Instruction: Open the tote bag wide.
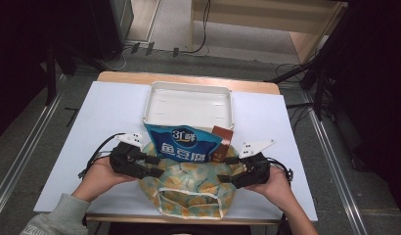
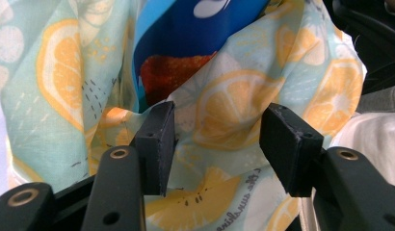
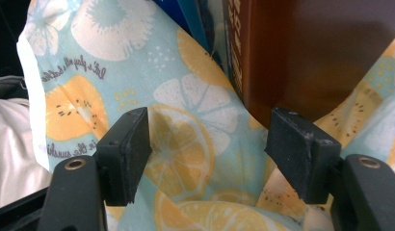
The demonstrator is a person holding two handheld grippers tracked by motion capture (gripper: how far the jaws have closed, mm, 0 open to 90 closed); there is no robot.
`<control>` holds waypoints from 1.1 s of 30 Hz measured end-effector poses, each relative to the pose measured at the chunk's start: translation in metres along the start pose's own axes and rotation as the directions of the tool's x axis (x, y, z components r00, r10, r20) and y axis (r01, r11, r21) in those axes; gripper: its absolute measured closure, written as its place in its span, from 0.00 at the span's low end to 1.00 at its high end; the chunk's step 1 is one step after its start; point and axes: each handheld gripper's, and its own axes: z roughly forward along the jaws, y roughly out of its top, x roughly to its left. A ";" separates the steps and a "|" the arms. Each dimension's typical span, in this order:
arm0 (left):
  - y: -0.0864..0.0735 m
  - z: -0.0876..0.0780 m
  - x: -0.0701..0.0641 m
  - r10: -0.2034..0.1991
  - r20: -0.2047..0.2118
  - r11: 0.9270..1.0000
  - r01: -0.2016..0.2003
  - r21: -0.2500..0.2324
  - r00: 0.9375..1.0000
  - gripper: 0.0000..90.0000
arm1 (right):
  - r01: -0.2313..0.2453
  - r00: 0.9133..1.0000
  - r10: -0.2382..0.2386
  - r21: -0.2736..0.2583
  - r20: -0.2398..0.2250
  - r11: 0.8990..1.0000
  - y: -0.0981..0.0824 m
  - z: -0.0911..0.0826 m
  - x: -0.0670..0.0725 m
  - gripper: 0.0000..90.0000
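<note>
Evidently, step in hand: two packets stood in a lemon-print cloth bag (image 1: 191, 188), and both grippers worked its fabric at either side of the mouth, apparently releasing or regripping it.
Bag, place: it lay on the white worktop (image 1: 105, 127) at the near edge, between the person's hands, mouth toward the white tray (image 1: 189, 104) behind it.
Contents: a blue snack packet (image 1: 181, 144) stuck well out of the mouth, leaning against the tray's near wall; a brown packet (image 1: 222, 142) stood just beside it on the right.
Left hand-held gripper (image 2: 217, 139): jaws parted, with a fold of lemon cloth lying between the pads; the left pad touched the cloth, the right pad seemed to stand clear of it, so no firm grip.
Right hand-held gripper (image 3: 207, 149): jaws wide apart, cloth bulging between them, neither pad pressing; the brown packet rose right behind its right pad.
Next move, as judged: each gripper would need to pinch the bag's rim alone, clear of the packets, then draw the cloth up around them.
Risk: catching the brown packet with the cloth.
</note>
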 end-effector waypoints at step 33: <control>-0.001 -0.012 -0.013 0.032 0.026 0.998 -0.031 -0.055 0.999 1.00 | -0.001 0.993 0.007 0.054 -0.116 0.999 -0.005 -0.001 0.008 1.00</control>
